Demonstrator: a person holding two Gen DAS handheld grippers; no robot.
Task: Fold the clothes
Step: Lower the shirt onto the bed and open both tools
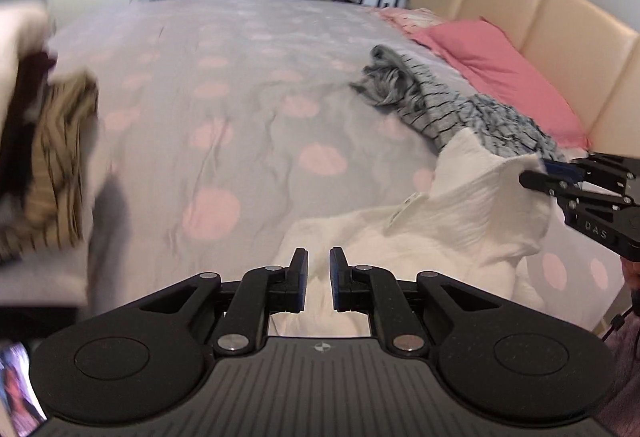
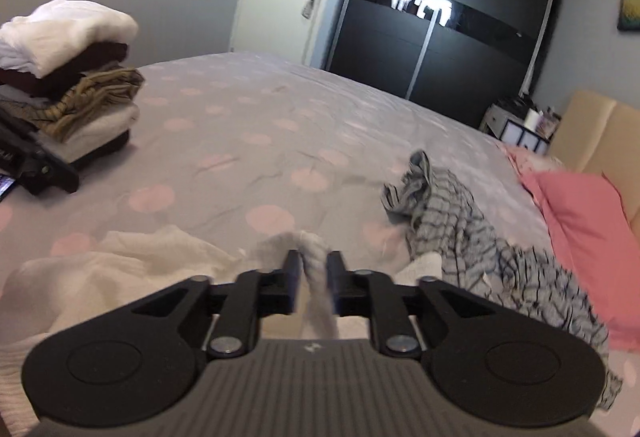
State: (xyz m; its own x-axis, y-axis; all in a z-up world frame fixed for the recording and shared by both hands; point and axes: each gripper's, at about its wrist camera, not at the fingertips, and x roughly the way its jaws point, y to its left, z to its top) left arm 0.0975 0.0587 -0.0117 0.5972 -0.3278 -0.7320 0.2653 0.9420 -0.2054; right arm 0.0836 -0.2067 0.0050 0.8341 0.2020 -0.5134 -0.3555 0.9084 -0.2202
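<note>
**A:** so where's the white garment [image 1: 452,221] at? looks crumpled on the bed [image 1: 224,109], lying right under and ahead of the left tool [image 1: 319,279], trailing off to its right.

**B:** yep. Left tool's jaws stand a little apart with nothing pinched, white cloth just shows through the gap below. The right tool [image 2: 313,283] has a bunched fold of that same white fabric sitting between its fingers, jaws partly apart. The frame is blurry there, so I can't tell if the pads really press on it.

**A:** other stuff?

**B:** striped grey clothes [image 2: 460,213] in a heap ahead and right of the right tool, touching the white one. Pink pillow [image 2: 580,221] further right by the headboard [image 1: 520,9]. A folded stack [image 2: 72,77] sits far left of both tools, white piece on top.
</note>
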